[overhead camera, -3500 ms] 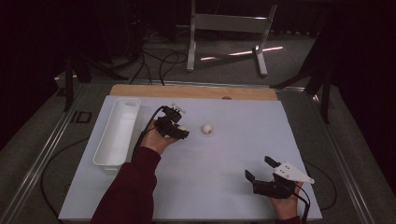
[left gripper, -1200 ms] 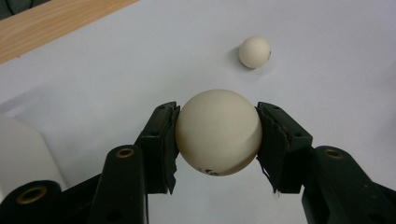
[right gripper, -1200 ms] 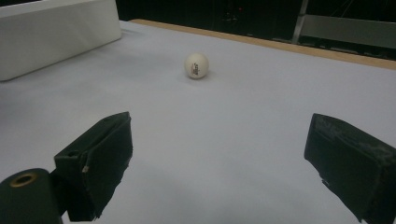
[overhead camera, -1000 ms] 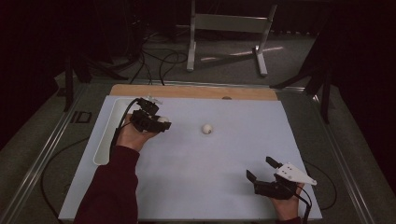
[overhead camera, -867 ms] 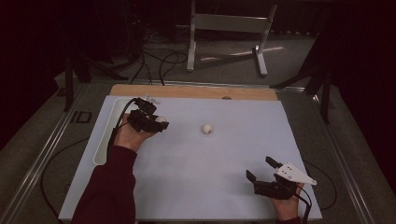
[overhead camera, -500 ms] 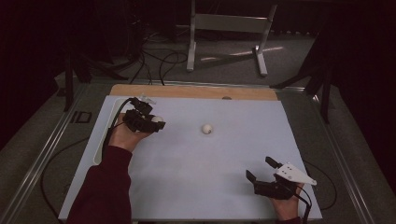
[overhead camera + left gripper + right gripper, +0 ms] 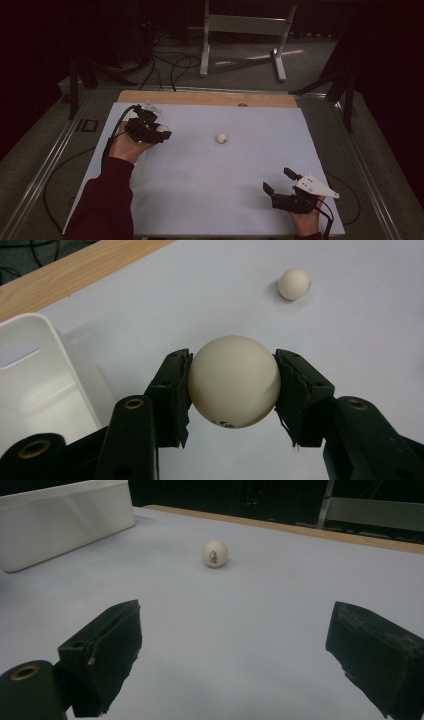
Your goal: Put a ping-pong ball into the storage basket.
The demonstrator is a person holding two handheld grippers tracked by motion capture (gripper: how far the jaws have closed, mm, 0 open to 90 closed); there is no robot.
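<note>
Left tongs (image 7: 233, 385) clamped a cream ball (image 7: 233, 381) beside the white bin (image 7: 45, 385) at far left; releasing squarely over it seemed wise. Right tongs (image 7: 235, 655) stood apart.

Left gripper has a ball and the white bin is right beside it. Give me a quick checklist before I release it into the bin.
1. Held ball clamped between both pads of left gripper: ok.
2. Held ball directly above the white bin: not ok; left gripper view shows it over the sheet beside the bin.
3. Bin interior free: cannot tell.
4. Second ball resting apart on the blue sheet: ok.
5. Right gripper open, far from the bin: ok.
</note>
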